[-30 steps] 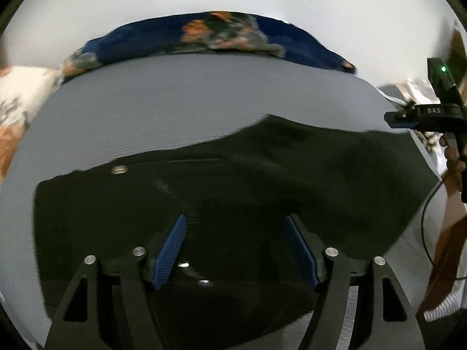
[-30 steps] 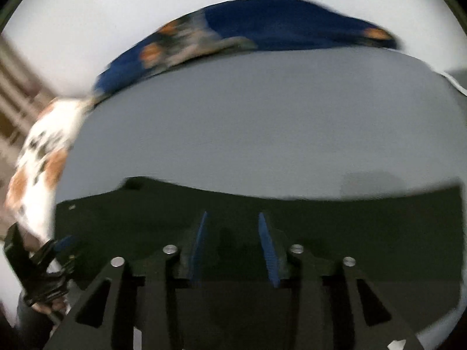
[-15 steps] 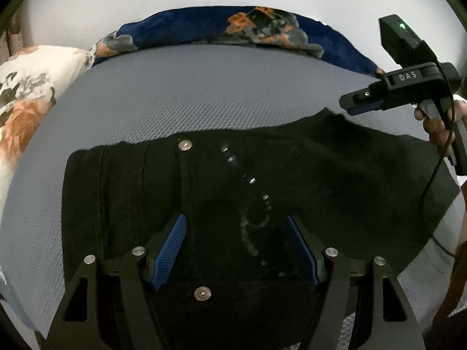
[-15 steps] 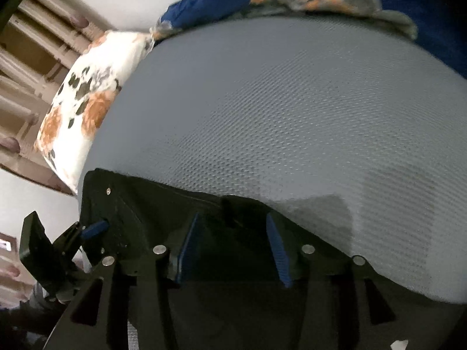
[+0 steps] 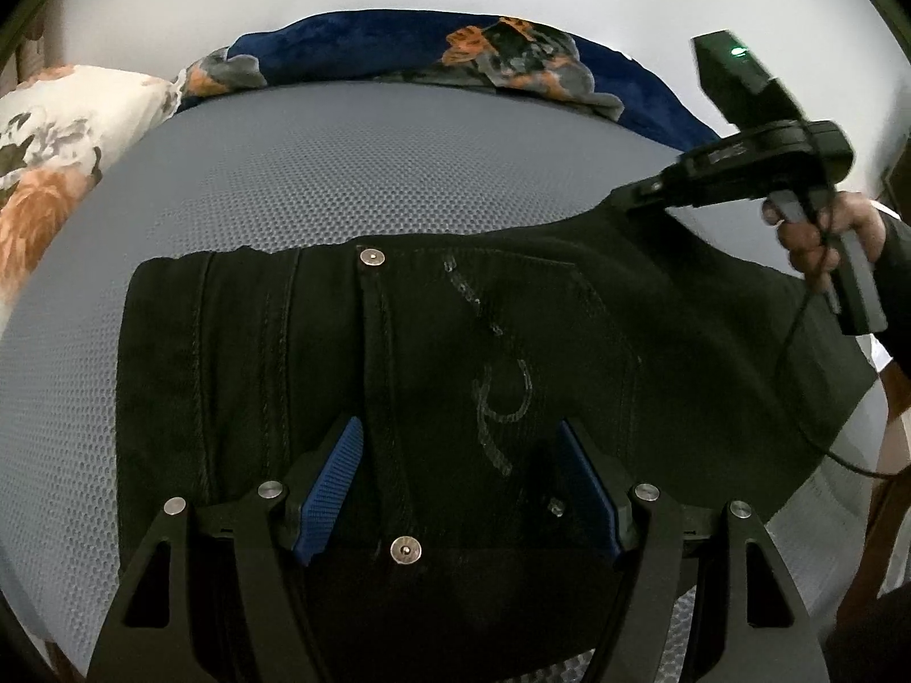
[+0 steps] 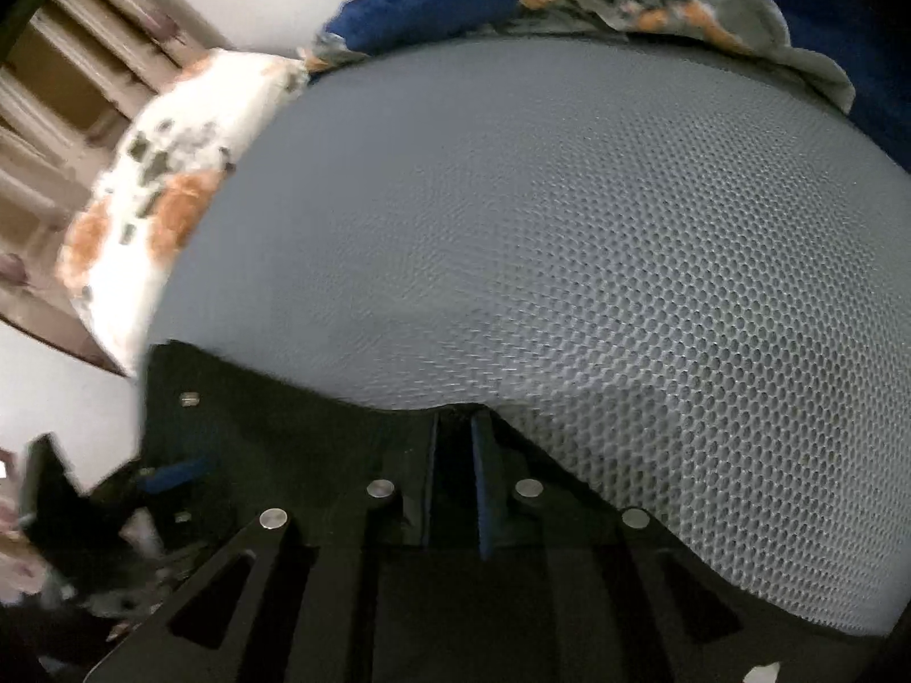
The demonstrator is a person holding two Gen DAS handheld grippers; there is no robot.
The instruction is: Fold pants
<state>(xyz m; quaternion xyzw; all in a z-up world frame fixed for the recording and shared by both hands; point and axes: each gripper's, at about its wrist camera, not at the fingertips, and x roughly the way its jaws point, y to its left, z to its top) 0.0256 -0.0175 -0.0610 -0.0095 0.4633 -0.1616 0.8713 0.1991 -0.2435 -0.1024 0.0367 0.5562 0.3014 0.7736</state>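
Black pants (image 5: pixel 455 353) flat on grey mesh mattress (image 5: pixel 341 171), floral pillow (image 5: pixel 51 131) beside.

The pants (image 5: pixel 433 353) are black, with dark stitched seams, silver metal buttons and a faint pale curling design sewn beyond the left gripper's (image 5: pixel 455 484) fingers (image 5: pixel 333 481), whose pads are ridged blue on black frames. The bed (image 5: pixel 353 171) beyond the fingers is grey with a fine honeycomb mesh pattern. Past it lies a navy blanket (image 5: pixel 353 40) printed with orange and grey flowers. Left of the fingers, a white pillow (image 5: pixel 51 131) carries orange and dark grey floral blotches. The right gripper (image 6: pixel 455 489) is black, its pads blue too.
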